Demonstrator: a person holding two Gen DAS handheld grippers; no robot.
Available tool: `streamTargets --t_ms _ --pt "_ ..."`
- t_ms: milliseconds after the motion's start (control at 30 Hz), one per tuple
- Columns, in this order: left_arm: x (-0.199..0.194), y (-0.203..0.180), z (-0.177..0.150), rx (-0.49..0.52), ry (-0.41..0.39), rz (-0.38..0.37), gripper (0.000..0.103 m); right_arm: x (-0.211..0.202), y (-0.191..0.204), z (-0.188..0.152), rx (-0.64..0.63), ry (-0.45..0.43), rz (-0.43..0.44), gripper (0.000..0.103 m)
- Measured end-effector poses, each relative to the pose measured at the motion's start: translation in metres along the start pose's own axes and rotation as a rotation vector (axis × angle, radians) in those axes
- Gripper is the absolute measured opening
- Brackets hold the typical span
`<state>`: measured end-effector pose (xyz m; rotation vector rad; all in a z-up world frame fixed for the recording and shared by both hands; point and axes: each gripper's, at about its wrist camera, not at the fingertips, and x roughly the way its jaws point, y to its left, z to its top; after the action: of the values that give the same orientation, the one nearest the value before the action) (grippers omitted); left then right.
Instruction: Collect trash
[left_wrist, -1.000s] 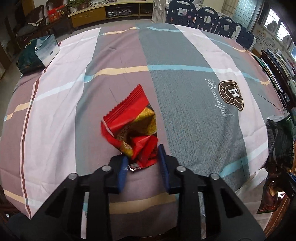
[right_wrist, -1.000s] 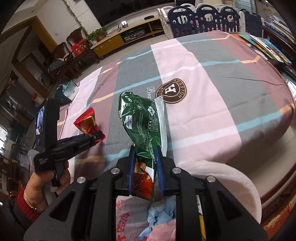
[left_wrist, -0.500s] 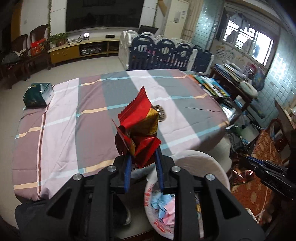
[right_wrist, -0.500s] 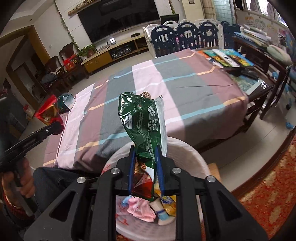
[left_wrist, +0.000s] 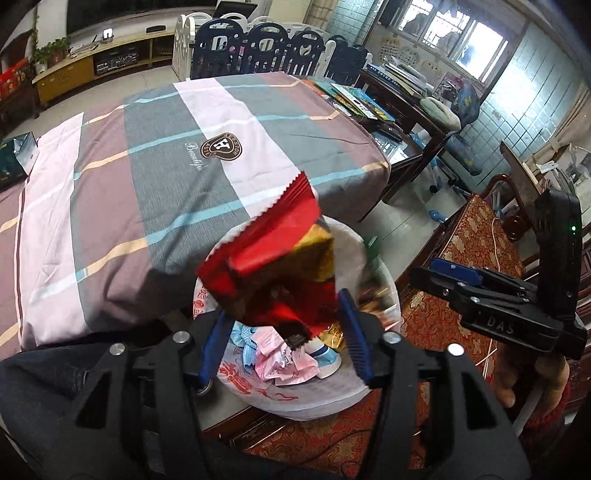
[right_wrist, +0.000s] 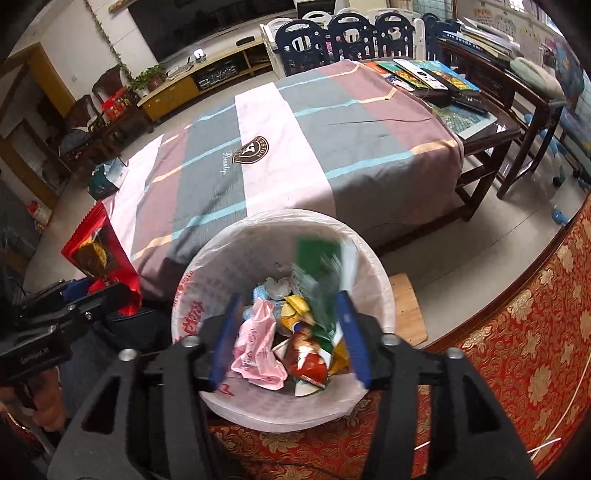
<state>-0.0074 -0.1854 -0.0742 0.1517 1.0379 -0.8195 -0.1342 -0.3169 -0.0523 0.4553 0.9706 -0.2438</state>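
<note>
Both pairs of tongs are being opened at this moment, where a second ago each was clamped on a piece of trash over the table. The jaws of the left tongs (left_wrist: 282, 341) now stand well apart, and the red wrapper (left_wrist: 271, 262) is seen between them, blurred and tilted, with no pad visibly pressed against it; it is judged to be released and falling. The jaws of the right tongs (right_wrist: 290, 338) are likewise spread, and the green packet (right_wrist: 319, 291) is smeared with motion between and just beyond them, already inside the rim of the bin (right_wrist: 373, 266).

Half a second ago both items were still pinched upright above the bin; now neither is gripped. The bin, lined with a white bag, sits directly below both tongs, just beside the near edge of the table. Crumpled pink paper (right_wrist: 258, 345) and other wrappers are already lying in it.

Farther out, the striped cloth (left_wrist: 155, 177) on the table shows no loose trash on the part in view, though a dark green box (left_wrist: 14, 158) is left at its far left corner. The collection of these two pieces is judged nearly complete, provided the red wrapper lands inside the rim, which is not yet settled.
</note>
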Motion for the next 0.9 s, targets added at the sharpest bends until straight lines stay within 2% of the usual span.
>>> streamTargets --t_ms 33,100,200,267,367,433,533,767,900 --pt "-0.001 0.0 0.0 0.001 -0.003 0.003 0.07 -0.003 0.0 0.001 0.008 -0.009 0.01 0.063" --pt "-0.004 0.003 0.0 -0.011 -0.012 0.002 0.077 -0.008 0.001 0.002 0.015 -0.02 0.012 0.066" --pt "-0.008 0.005 0.0 -0.034 -0.016 -0.018 0.082 -0.018 0.005 0.004 0.019 -0.044 0.003 0.071" --pt "-0.013 0.008 0.002 -0.051 -0.028 -0.004 0.083 -0.026 0.008 0.005 0.019 -0.063 -0.018 0.072" --pt "-0.035 0.004 0.003 -0.071 -0.11 0.153 0.086 -0.043 0.018 0.008 -0.004 -0.098 -0.072 0.075" --pt "-0.054 0.0 0.003 -0.067 -0.18 0.261 0.092 -0.058 0.033 0.008 -0.049 -0.14 -0.124 0.081" --pt "-0.08 -0.008 0.002 -0.066 -0.25 0.36 0.096 -0.076 0.054 0.008 -0.119 -0.182 -0.176 0.09" --pt "-0.114 -0.011 0.001 -0.107 -0.297 0.433 0.099 -0.105 0.081 0.004 -0.212 -0.268 -0.15 0.094" --pt "-0.125 -0.012 -0.002 -0.11 -0.317 0.453 0.099 -0.105 0.084 0.004 -0.223 -0.265 -0.151 0.095"
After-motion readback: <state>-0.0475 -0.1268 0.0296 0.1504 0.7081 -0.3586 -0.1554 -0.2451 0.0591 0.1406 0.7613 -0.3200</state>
